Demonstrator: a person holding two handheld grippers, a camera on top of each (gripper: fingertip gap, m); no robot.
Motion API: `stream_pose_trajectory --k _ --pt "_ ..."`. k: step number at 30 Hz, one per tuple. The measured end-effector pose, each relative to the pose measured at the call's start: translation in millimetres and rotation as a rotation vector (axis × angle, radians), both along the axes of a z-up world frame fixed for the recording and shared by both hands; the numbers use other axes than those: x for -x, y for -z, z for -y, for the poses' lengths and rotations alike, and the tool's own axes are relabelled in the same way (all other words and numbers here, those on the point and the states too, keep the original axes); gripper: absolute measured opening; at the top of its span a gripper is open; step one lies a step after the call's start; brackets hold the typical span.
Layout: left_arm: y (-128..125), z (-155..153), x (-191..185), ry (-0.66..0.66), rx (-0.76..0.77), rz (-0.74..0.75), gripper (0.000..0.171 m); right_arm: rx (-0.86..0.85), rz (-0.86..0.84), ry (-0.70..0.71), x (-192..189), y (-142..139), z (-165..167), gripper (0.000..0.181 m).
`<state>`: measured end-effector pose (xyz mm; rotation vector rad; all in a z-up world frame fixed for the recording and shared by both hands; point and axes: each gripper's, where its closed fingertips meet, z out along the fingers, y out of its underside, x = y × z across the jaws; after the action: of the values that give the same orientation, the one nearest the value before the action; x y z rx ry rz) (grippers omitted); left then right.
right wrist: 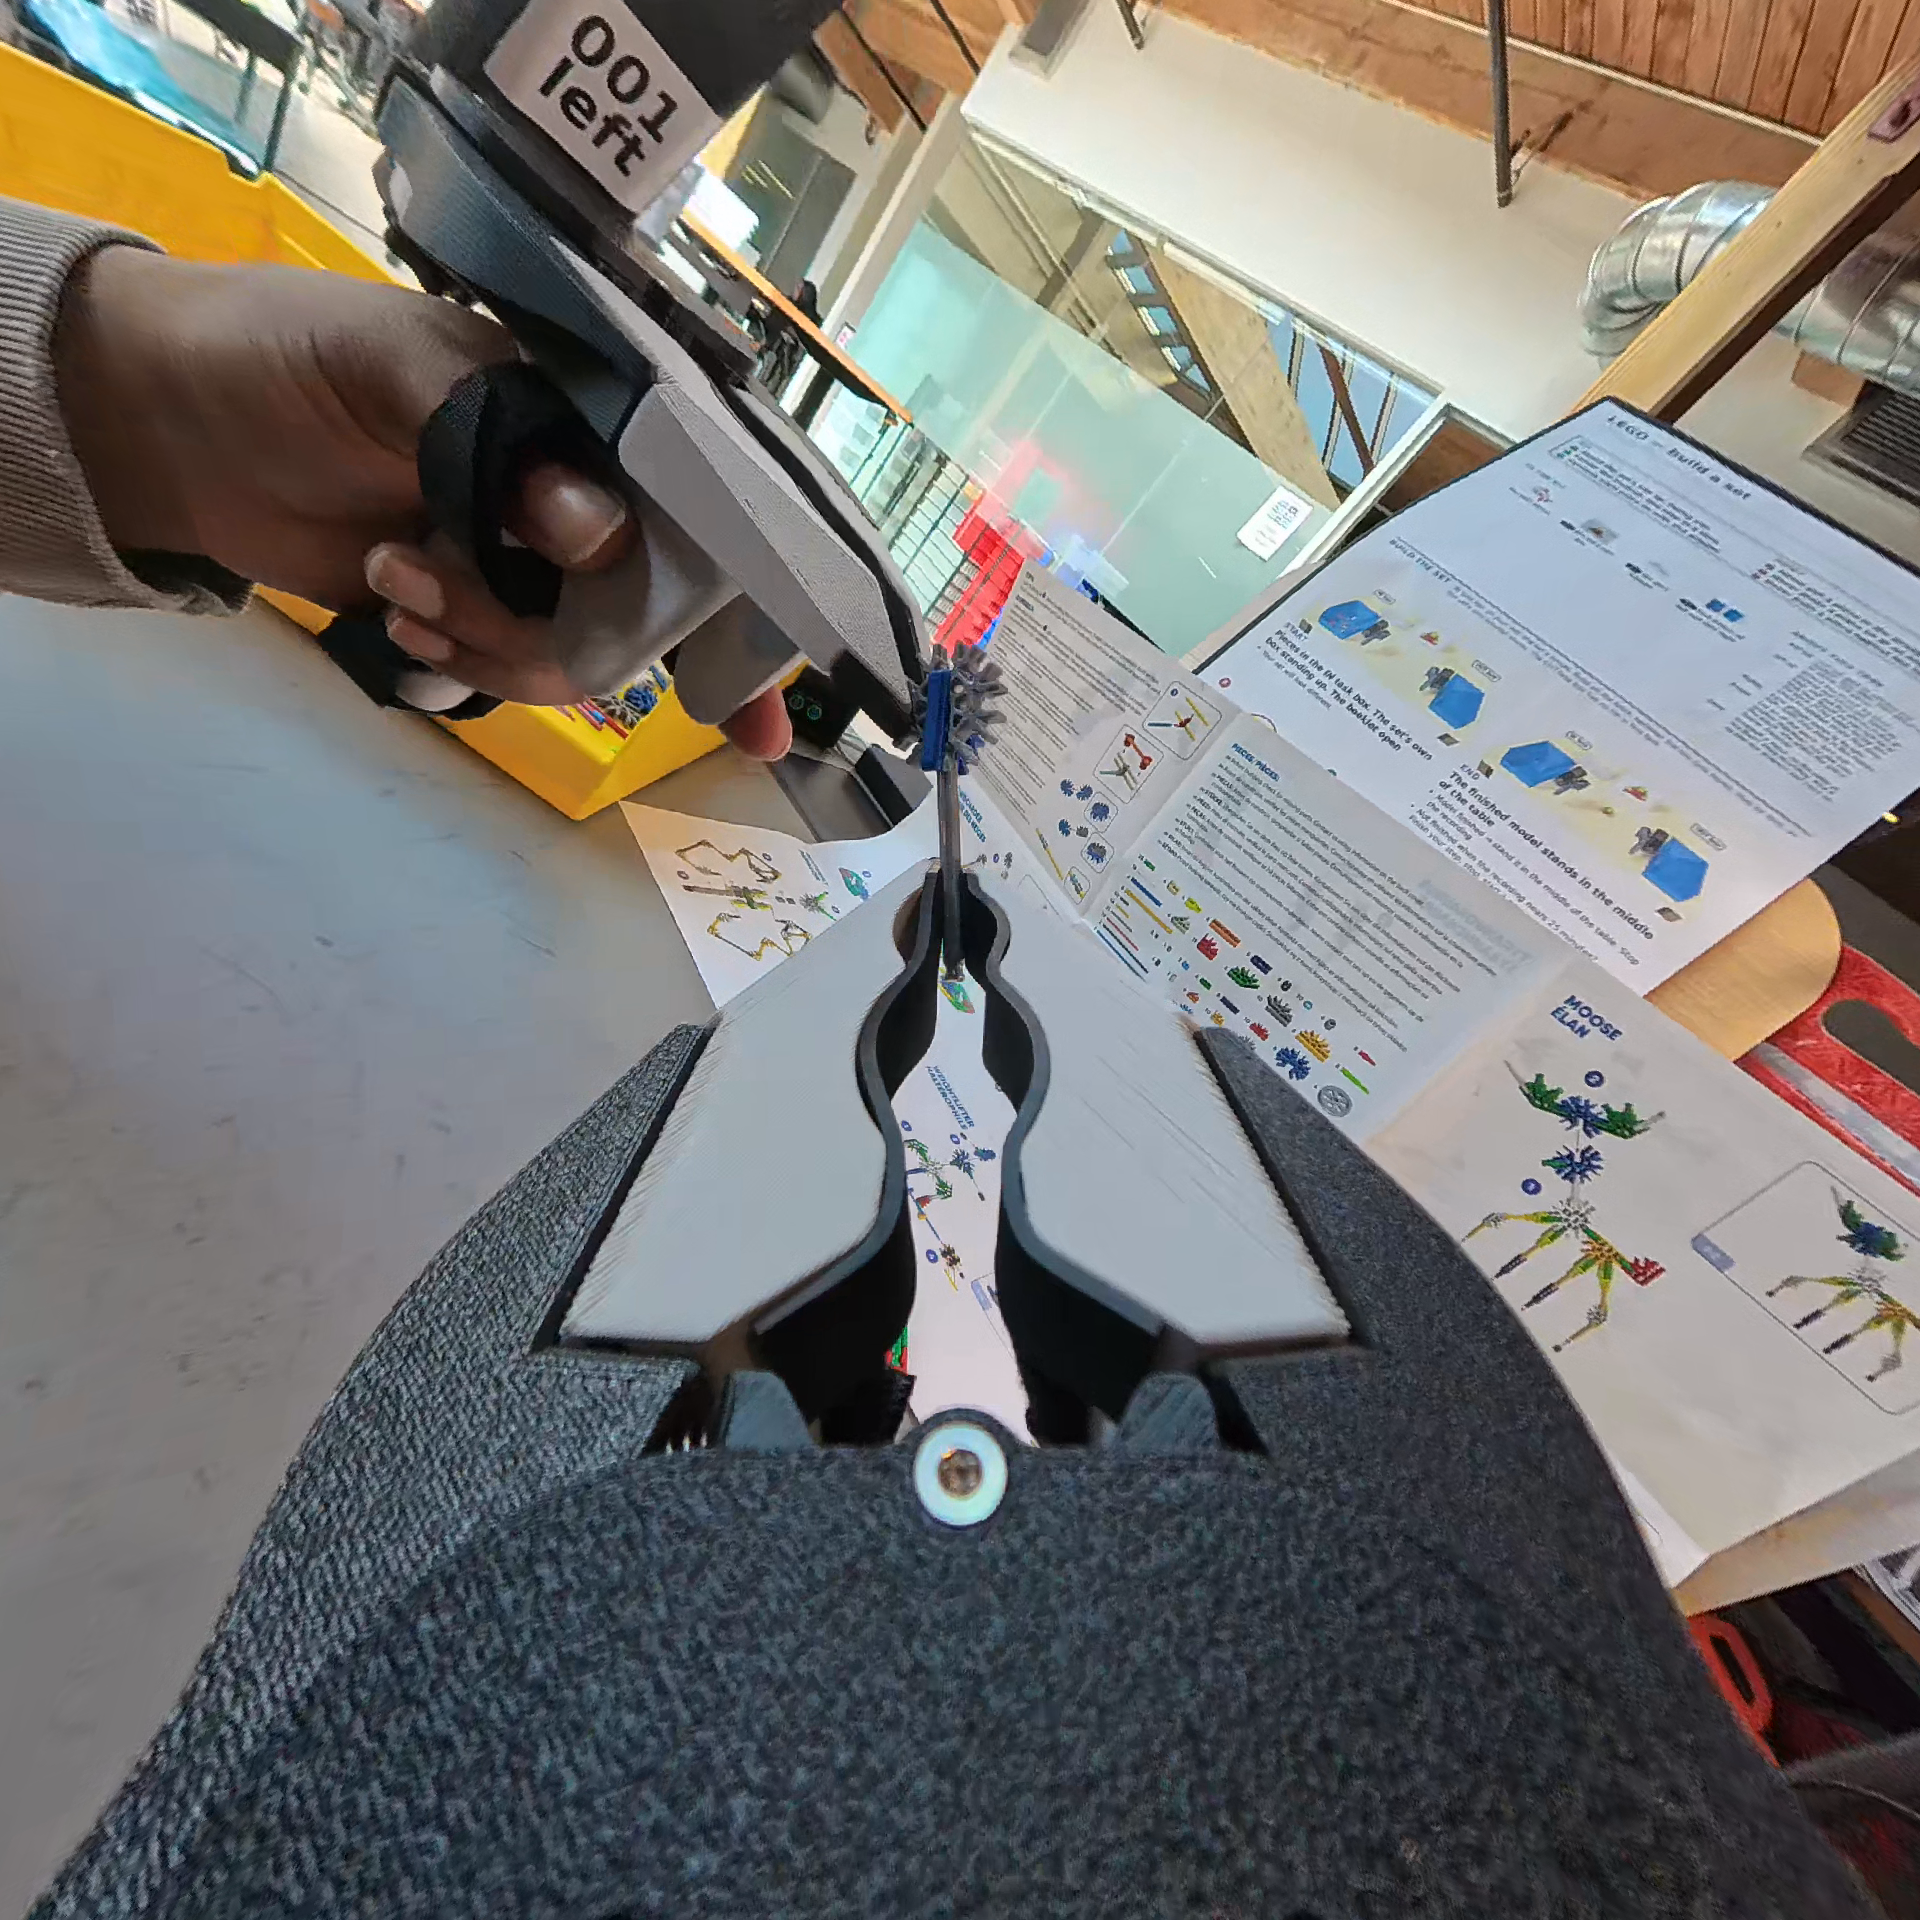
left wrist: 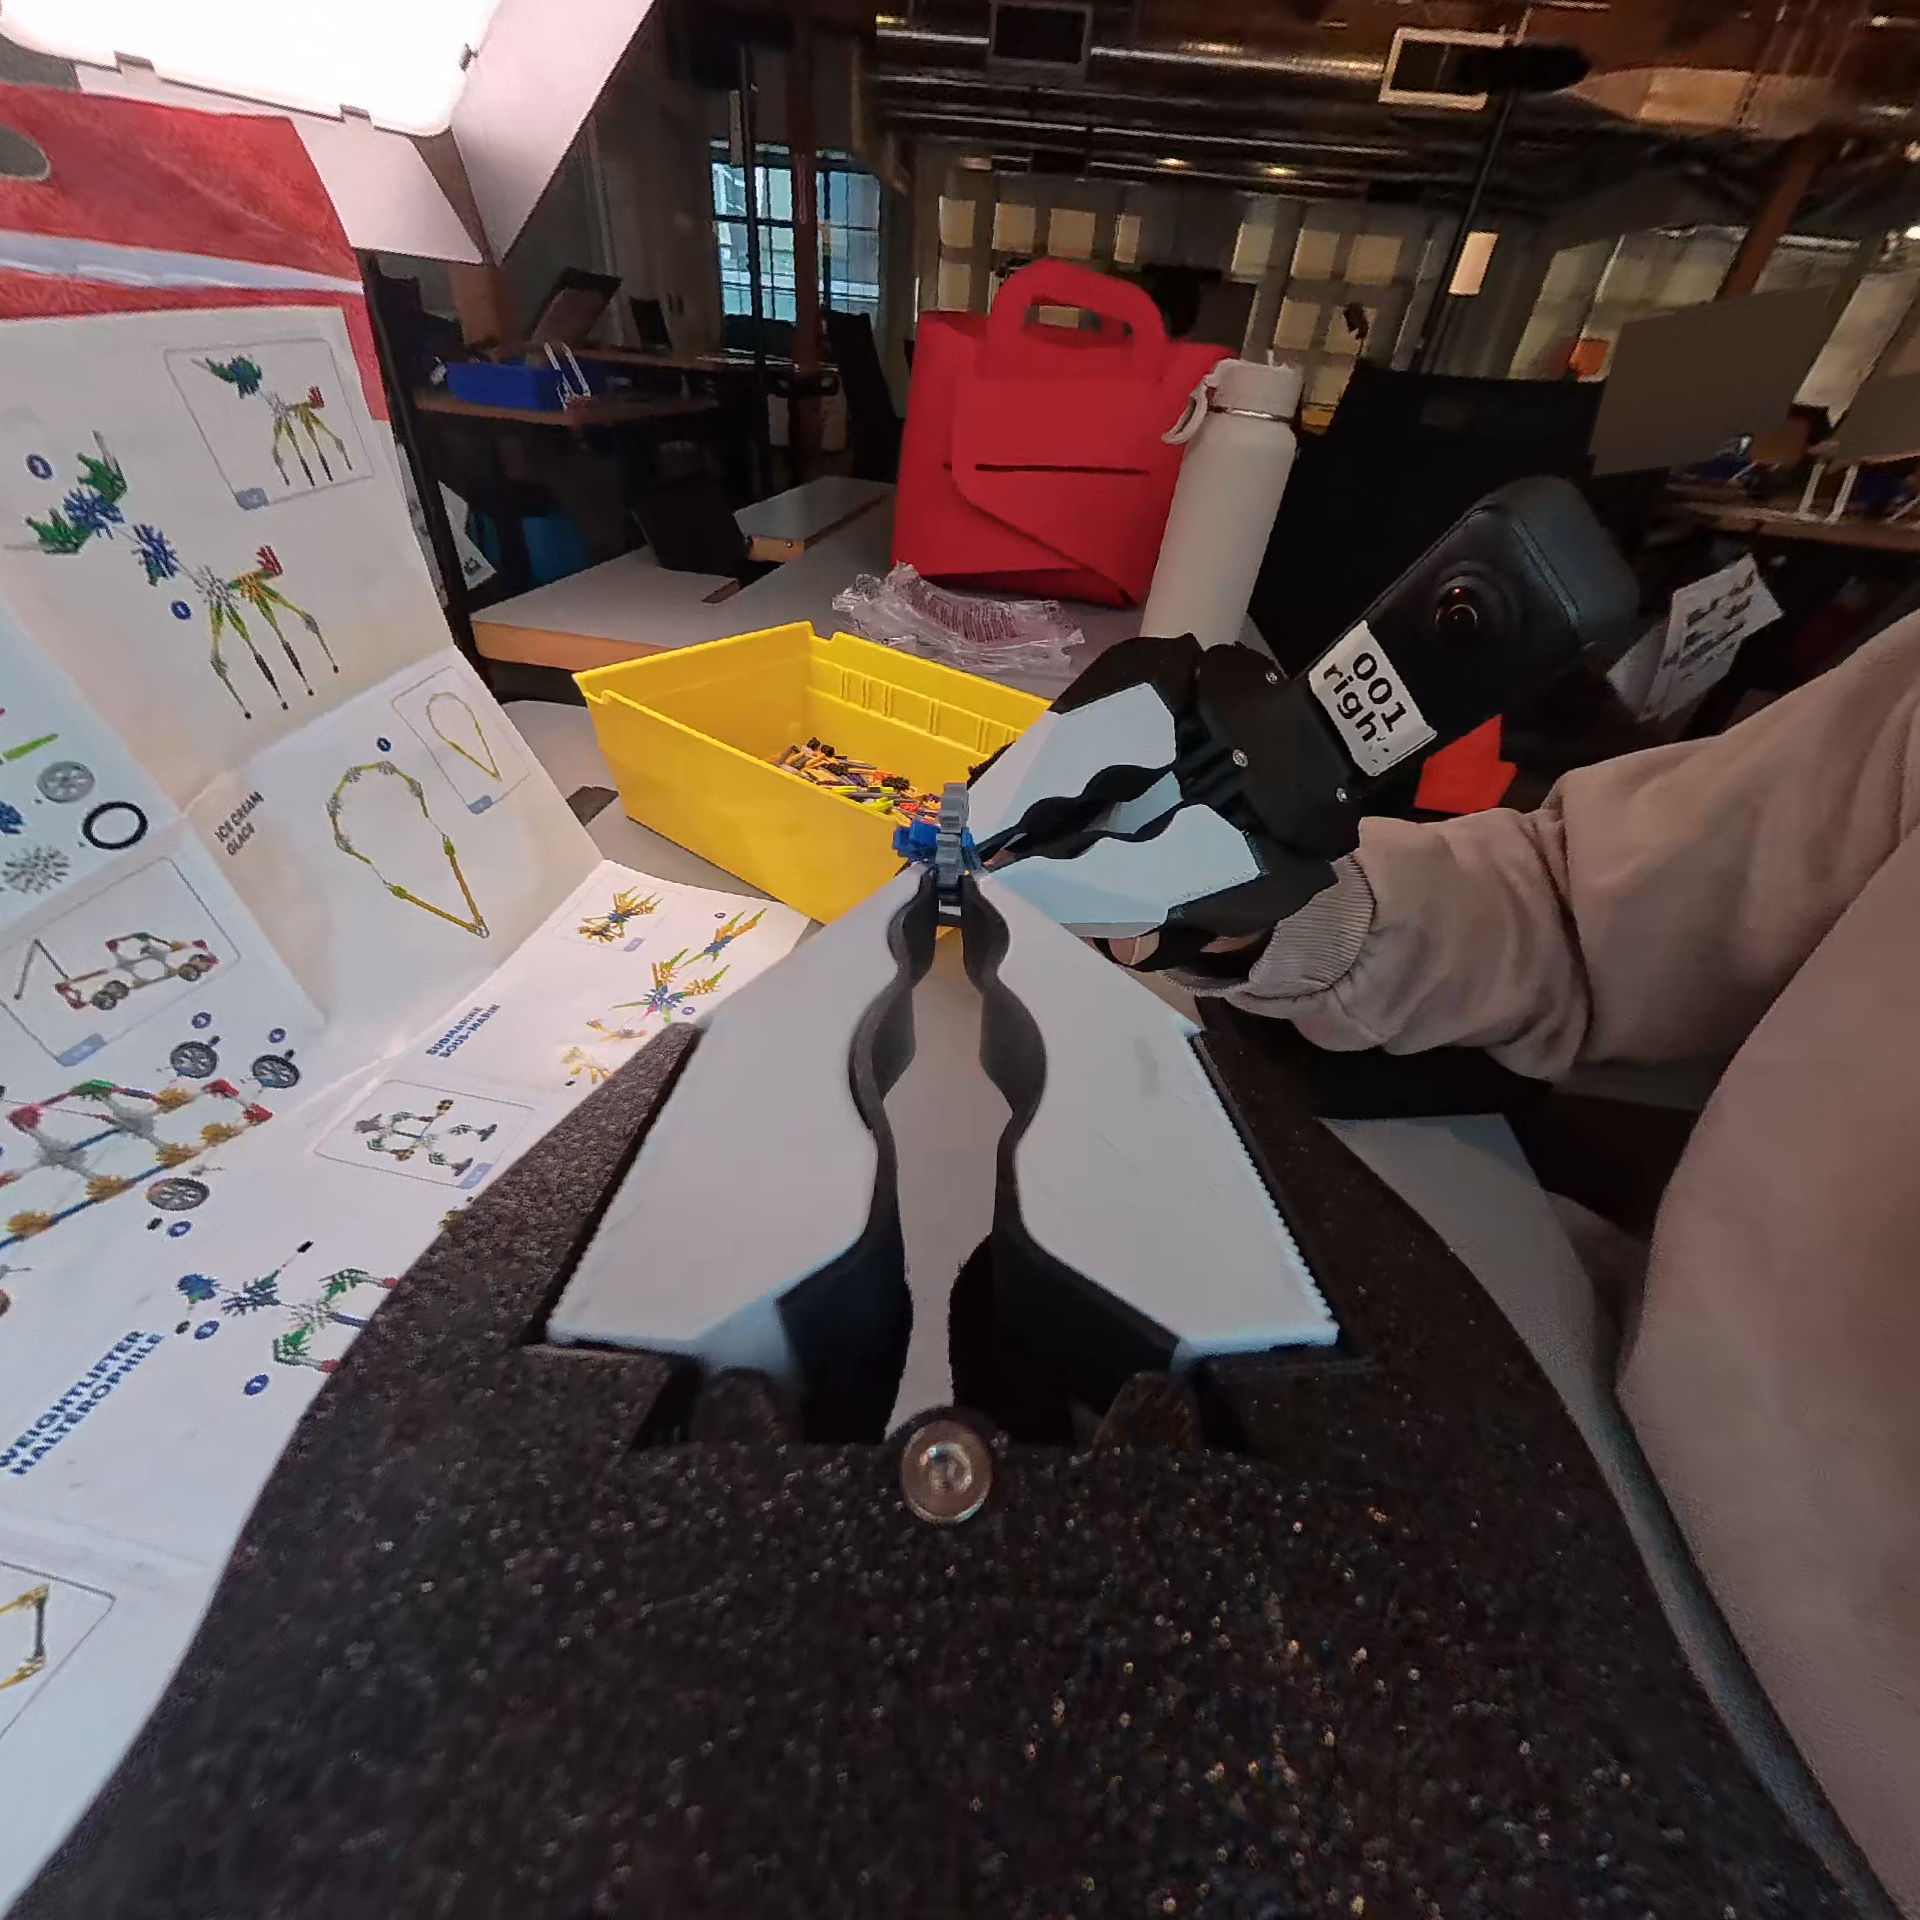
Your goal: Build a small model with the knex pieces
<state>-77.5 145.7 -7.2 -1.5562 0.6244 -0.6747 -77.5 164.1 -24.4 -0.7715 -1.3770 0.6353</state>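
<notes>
My left gripper [left wrist: 945,889] is shut on a small cluster of grey and blue toothed connectors [left wrist: 948,831], held above the table. It also shows in the right wrist view, where the connector cluster [right wrist: 958,707] sits at its tips. My right gripper [right wrist: 950,902] is shut on a thin dark rod [right wrist: 948,831] whose far end meets the connectors. In the left wrist view the right gripper [left wrist: 997,847] comes in from the right, tips against the cluster. A hand holds each gripper.
A yellow bin [left wrist: 717,727] with several small building pieces stands behind the grippers. Instruction sheets [left wrist: 260,831] lie and lean at the left; more sheets [right wrist: 1558,779] show at the right. A red bag [left wrist: 1039,457], a white bottle [left wrist: 1231,499] and a plastic wrapper [left wrist: 956,613] stand farther back.
</notes>
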Motion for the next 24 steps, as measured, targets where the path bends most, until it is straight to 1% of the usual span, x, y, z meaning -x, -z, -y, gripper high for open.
stream_pose_trajectory --k 1,2,5,6,7,8,11,13,15,17,19,24 --pt "-1.8 2.1 -2.7 -0.003 -0.035 -0.036 0.002 -0.002 -0.009 -0.013 -1.1 -1.0 1.1 0.001" --pt "-4.8 5.7 -6.2 0.000 -0.088 -0.076 0.002 0.008 -0.019 -0.051 -2.5 -2.5 5.4 0.006" --pt "-11.7 16.7 -15.4 0.010 -0.234 -0.193 0.002 0.156 -0.036 -0.260 -10.2 -13.0 28.2 0.035" --pt "-14.2 23.1 -20.8 0.044 -0.274 -0.203 0.002 0.207 -0.054 -0.323 -14.1 -19.9 35.3 0.041" --pt "-17.5 30.3 -26.5 0.083 -0.311 -0.195 0.002 0.246 -0.077 -0.371 -17.9 -27.2 41.1 0.042" --pt "-19.4 35.2 -31.1 0.111 -0.331 -0.187 0.001 0.271 -0.093 -0.415 -21.3 -32.7 47.2 0.042" --pt "-19.6 43.9 -42.3 0.173 -0.352 -0.170 0.001 0.346 -0.089 -0.560 -29.4 -39.6 69.9 0.028" --pt "-22.9 50.5 -48.3 0.219 -0.356 -0.125 0.001 0.428 -0.122 -0.623 -32.8 -47.2 75.7 0.020" --pt "-28.8 54.0 -51.2 0.237 -0.351 -0.073 0.001 0.507 -0.161 -0.679 -36.4 -55.1 76.6 0.014" --pt "-36.2 55.4 -53.7 0.225 -0.359 -0.026 0.000 0.576 -0.205 -0.726 -39.3 -61.9 77.1 0.014" --pt "-43.7 57.6 -55.2 0.216 -0.363 0.026 0.000 0.627 -0.247 -0.758 -41.2 -68.1 78.7 0.013" --pt "-49.8 55.5 -54.7 0.196 -0.339 0.093 0.000 0.639 -0.287 -0.756 -42.2 -70.7 74.5 0.014"
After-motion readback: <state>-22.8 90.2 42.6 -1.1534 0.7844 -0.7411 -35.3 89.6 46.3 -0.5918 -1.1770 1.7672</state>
